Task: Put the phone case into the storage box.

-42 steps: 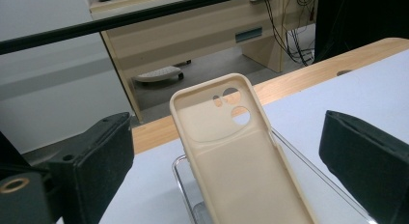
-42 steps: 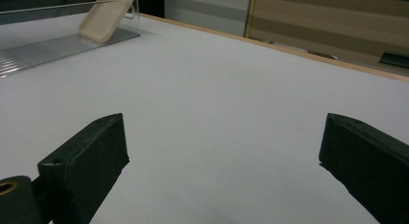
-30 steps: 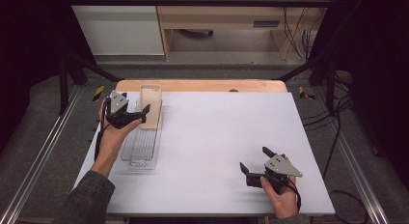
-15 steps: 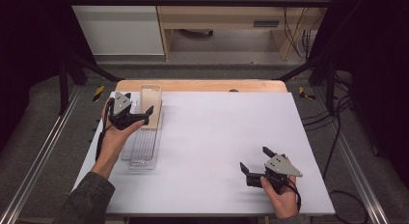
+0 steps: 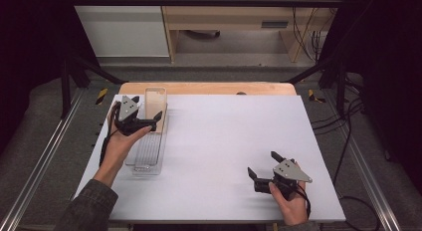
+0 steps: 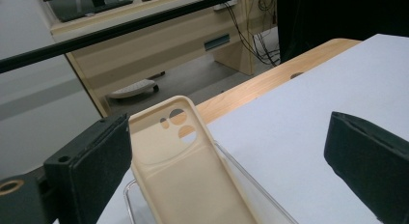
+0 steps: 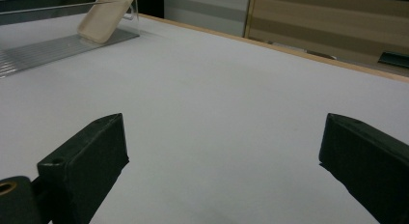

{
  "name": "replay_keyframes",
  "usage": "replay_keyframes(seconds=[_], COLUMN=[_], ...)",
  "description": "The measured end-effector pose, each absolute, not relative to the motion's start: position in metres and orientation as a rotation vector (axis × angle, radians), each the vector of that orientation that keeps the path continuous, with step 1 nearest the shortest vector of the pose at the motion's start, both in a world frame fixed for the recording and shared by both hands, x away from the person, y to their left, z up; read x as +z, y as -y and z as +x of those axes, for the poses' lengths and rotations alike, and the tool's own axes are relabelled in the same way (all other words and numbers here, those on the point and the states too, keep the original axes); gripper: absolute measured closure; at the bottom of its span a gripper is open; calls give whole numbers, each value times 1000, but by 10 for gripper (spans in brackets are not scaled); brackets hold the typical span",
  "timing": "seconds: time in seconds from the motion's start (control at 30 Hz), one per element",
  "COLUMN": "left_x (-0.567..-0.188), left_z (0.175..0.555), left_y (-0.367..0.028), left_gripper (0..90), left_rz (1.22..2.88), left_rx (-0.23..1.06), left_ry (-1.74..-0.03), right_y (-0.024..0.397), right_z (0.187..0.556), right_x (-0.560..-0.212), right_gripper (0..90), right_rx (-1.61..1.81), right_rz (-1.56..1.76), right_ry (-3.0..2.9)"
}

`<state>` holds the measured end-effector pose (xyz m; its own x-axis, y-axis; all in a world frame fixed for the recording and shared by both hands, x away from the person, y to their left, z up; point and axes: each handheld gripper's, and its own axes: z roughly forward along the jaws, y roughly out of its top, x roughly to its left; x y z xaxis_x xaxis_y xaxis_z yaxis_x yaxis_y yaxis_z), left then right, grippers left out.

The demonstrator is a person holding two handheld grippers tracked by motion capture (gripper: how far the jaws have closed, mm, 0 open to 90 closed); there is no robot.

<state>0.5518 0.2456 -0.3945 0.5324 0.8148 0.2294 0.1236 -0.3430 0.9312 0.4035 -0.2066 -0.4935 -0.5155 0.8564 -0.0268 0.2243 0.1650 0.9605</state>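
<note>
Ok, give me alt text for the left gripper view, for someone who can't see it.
A cream phone case, camera cutouts at its far end, leans tilted in a clear plastic tray between the open black jaws of the left hand-held gripper. The white table lies to the right, its wooden edge behind.

In the left gripper view, the cream plastic phone case (image 6: pixel 193 175) runs off the bottom edge, so its lower end is unseen, and the clear ribbed plastic tray (image 6: pixel 251 190) beneath it is cut there too. From above, the left gripper (image 5: pixel 144 119) covers part of that case. In the right gripper view, the case's upper end passes beyond the top edge, and the tray's near end leaves at the left.
</note>
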Motion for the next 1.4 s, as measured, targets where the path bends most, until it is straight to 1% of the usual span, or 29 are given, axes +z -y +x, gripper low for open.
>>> replay_keyframes(seconds=[0.6,0.83,1.4], left_x=[-383,-382,-379], left_z=[534,529,519], left_y=[-230,-224,-214], left_gripper=[28,28,27], left_rz=[1813,1795,1797], left_rx=[856,822,787], left_ry=[-689,-679,-636], right_y=[207,207,207], right_z=[403,403,403], right_x=[-493,-493,-493], right_gripper=[31,30,30], right_rx=[1374,1374,1373], right_rz=[1022,1022,1021], right_ry=[-1849,-1849,-1849])
